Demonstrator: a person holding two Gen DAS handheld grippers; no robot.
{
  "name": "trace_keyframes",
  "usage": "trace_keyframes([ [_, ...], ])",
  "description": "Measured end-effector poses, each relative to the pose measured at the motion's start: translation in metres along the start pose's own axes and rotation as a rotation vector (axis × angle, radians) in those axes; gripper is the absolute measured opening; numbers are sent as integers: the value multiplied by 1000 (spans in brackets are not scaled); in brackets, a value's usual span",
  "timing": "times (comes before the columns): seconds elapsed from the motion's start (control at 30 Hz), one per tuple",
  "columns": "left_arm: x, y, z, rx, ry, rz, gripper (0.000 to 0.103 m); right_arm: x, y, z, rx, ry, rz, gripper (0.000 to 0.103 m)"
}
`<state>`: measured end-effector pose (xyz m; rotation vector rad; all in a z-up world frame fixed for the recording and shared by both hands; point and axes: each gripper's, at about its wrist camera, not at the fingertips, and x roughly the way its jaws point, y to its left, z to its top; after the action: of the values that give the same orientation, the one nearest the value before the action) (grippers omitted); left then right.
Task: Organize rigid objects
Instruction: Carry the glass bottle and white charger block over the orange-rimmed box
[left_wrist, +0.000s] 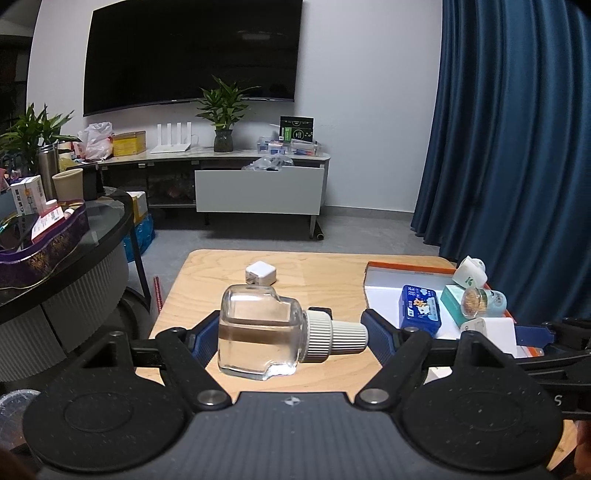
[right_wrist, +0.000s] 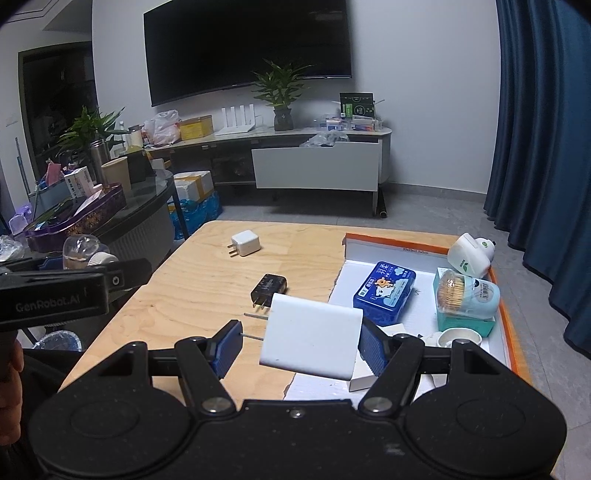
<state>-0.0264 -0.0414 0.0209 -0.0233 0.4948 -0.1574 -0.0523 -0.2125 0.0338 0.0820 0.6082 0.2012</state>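
My left gripper (left_wrist: 291, 332) is shut on a clear glass bottle (left_wrist: 255, 332) with a white ribbed cap, which lies sideways between the pads above the wooden table (left_wrist: 325, 284). A white charger (right_wrist: 312, 339), prongs pointing left, sits between the pads of my right gripper (right_wrist: 299, 347), held over the near edge of an orange-rimmed white tray (right_wrist: 391, 246). The tray holds a blue tin (right_wrist: 384, 291), a toothpick jar (right_wrist: 467, 295) and a white plug-in device (right_wrist: 469, 254). A small white charger (right_wrist: 244, 243) and a black charger (right_wrist: 269, 290) lie on the table.
A round dark glass table (left_wrist: 107, 229) with a purple tray of boxes stands to the left. On the floor beside it are packs of water bottles (right_wrist: 195, 210). A TV cabinet (left_wrist: 258, 188) lines the far wall, and a blue curtain (left_wrist: 517, 129) hangs at the right.
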Motion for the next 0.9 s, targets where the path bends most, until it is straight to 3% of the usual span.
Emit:
trace_keyframes([
  [0.4,7,-17,0,24,17,-42,81,-2,-14,1,15,0,-28,81],
  [0.9,17,-55,-1,83,54,-154,81,-26,-49,-6,69,-22,-114,81],
])
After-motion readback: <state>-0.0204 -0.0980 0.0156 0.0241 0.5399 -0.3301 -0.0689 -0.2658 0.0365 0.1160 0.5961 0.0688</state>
